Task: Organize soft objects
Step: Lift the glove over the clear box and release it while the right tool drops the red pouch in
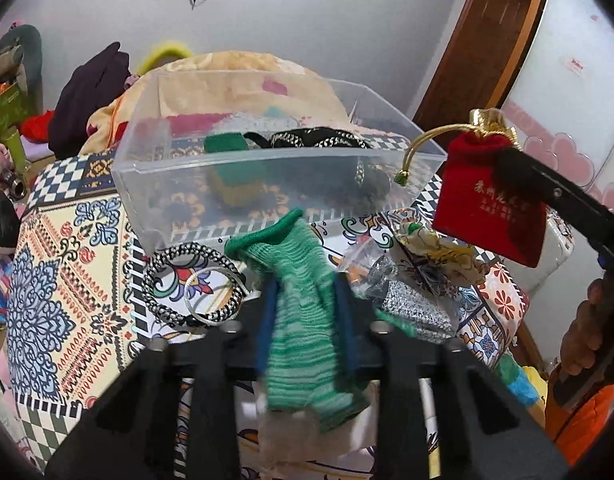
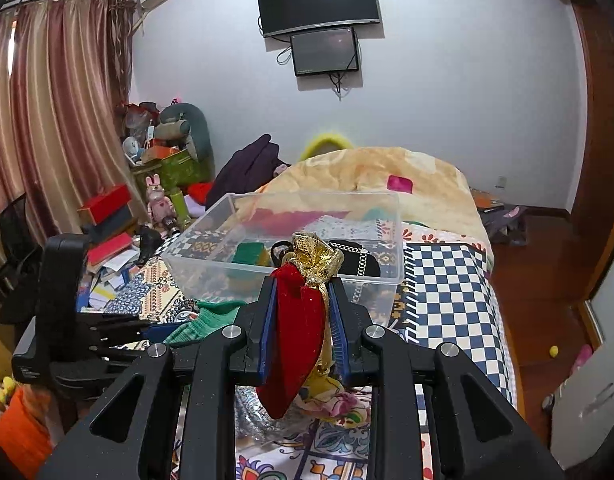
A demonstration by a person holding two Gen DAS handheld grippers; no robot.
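My left gripper (image 1: 307,296) is shut on a green striped sock (image 1: 299,320) and holds it just in front of the clear plastic bin (image 1: 187,184). My right gripper (image 2: 303,292) is shut on a red velvet pouch (image 2: 295,332) with a gold drawstring top; the pouch also shows in the left wrist view (image 1: 487,204), held up to the right of the bin. The bin (image 2: 211,232) holds a green and yellow item (image 1: 231,172) and a black chain-trimmed item (image 1: 319,140). The sock also shows in the right wrist view (image 2: 203,320), with the left gripper (image 2: 159,330) low at the left.
A black-and-white braided ring (image 1: 191,284), a silver glitter item (image 1: 411,304) in a clear bag and a floral cloth (image 1: 435,256) lie on the patterned bedspread (image 1: 59,280). A beige quilt (image 2: 387,176) is piled behind the bin. Cluttered boxes (image 2: 107,216) stand to the left.
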